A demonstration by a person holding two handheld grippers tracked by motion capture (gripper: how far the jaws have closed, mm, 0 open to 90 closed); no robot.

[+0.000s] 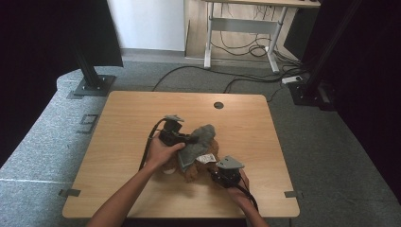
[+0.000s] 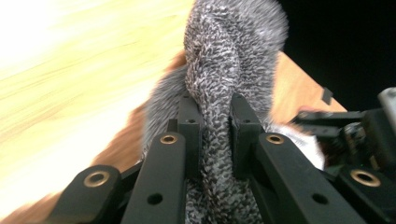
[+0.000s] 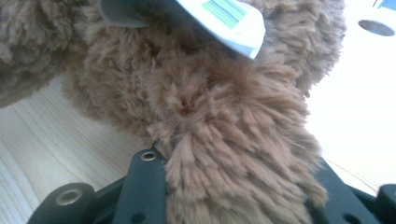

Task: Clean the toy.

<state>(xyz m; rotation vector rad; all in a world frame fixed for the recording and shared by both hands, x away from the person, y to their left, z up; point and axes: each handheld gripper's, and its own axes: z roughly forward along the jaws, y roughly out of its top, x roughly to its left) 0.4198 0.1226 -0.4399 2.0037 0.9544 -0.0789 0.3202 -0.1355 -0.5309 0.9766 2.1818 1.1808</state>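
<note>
A brown plush toy lies on the wooden table with a grey knitted garment on it. My left gripper is shut on a bunched fold of the grey knit, which is squeezed between the two black jaws of that gripper. My right gripper comes in from the front right and is shut on a furry brown limb of the toy. The fur fills the gap of the right gripper and hides its pads. A white label hangs from the toy above that limb.
A round cable hole sits near the table's far edge. Black stands flank the table on the grey floor. A desk frame with cables stands behind. Bare wood lies left and right of the toy.
</note>
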